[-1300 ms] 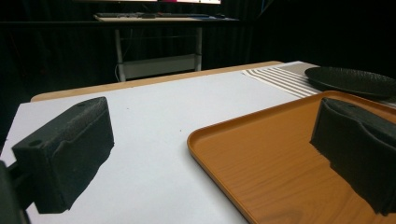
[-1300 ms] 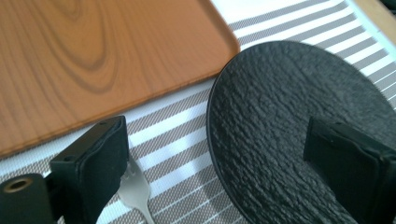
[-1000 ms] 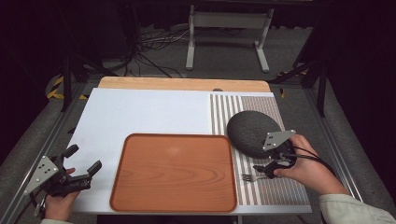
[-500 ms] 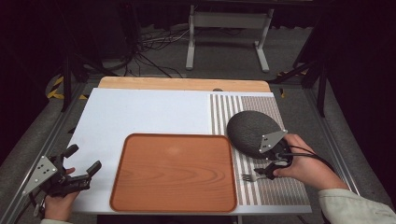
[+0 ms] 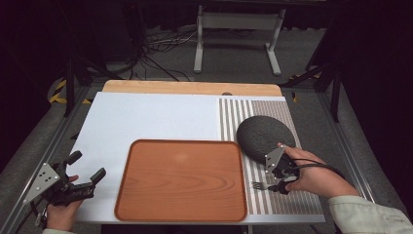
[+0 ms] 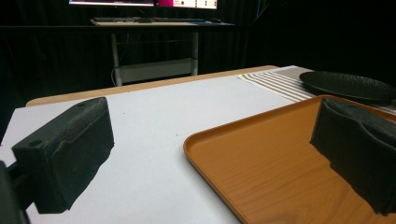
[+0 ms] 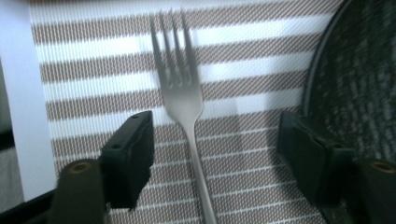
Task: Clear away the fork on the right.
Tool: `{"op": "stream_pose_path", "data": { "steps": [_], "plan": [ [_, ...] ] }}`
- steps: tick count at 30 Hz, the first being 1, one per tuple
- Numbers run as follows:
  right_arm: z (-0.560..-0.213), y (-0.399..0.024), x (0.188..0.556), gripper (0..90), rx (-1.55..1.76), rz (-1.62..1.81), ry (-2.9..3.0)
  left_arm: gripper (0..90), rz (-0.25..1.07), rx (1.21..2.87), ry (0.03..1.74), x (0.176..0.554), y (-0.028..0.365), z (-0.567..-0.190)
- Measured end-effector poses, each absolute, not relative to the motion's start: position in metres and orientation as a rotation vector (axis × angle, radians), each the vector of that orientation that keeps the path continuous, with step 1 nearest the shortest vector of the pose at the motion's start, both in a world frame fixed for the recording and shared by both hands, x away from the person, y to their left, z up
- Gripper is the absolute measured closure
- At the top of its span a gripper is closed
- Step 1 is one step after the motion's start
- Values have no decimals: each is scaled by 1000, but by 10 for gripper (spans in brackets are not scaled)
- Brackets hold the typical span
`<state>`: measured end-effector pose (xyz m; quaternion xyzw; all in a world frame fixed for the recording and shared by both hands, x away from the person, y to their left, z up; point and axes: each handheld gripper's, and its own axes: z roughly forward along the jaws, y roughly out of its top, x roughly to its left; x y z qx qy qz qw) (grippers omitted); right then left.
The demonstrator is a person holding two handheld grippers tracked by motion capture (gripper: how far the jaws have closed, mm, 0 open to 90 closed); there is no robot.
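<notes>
Step now: the right gripper [image 5: 278, 181] is low over the fork [image 7: 183, 98] and looks ready to grab it. This is my guess from how it sits.
Right gripper jaws: wide open, 1 on each side of the fork handle. They hold nothing and do not touch the fork yet.
Fork place: it lies flat on the striped mat [image 5: 287, 204], just beside the dark plate [image 5: 263, 134] and near the right edge of the wooden tray [image 5: 182, 179]. Its prongs point toward the tray.
Next move: I think the jaws need to close on the thin handle and then lift. The handle is thin and flat on the mat, so the jaws must go low and stay in line, or the fork may slip.
Left gripper: the left gripper [image 5: 73, 187] is at the near left corner of the white table top [image 5: 146, 117], well apart from the fork. Its jaws are wide open and hold nothing. In the left gripper view the tray edge sits between them, farther off.
Count: 1 fork, 1 plate, 1 tray, 1 striped mat, 2 grippers.
</notes>
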<state>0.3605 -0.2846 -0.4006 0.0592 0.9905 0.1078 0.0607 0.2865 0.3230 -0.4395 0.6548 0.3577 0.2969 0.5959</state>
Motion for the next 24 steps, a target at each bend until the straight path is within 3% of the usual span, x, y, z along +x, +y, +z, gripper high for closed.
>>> {"op": "stream_pose_path", "data": {
  "steps": [20, 24],
  "plan": [
    [-414, -279, 366, 788, 80, -116, 3128, 1, 689, 1521, 833, 287, 323, -440],
    [-415, -278, 366, 837, 56, -141, 3122, 1, 688, 1520, 835, 287, 323, -440]
  ]
}}
